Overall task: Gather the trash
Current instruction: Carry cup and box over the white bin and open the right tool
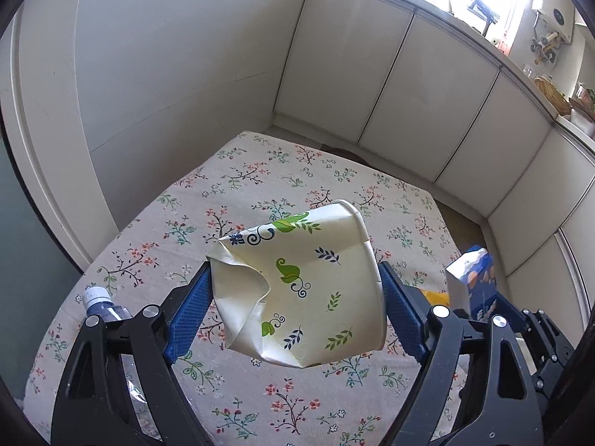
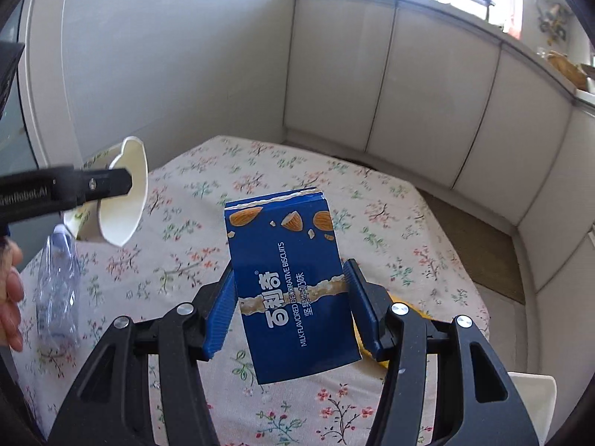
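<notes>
Two items in hand, both lifted clear of the table (image 1: 260, 420). Left tongs (image 1: 293, 297): spread wide, pads pressed on a crumpled cup (image 1: 297, 286), centre frame. Right tongs (image 2: 290, 304): half spread, clamped on a blue box (image 2: 290, 278), centre frame. On the table: bottle (image 2: 59, 286), lower left, beside a hand (image 2: 11, 297); something yellow (image 2: 401, 306) under the right tongs, mostly hidden. Step, as judged: carrying both pieces off. Next move calls for a bin; none in view. White object (image 2: 535, 390), lower right, cut off, unidentified. Cabinets (image 2: 409, 85) behind.
</notes>
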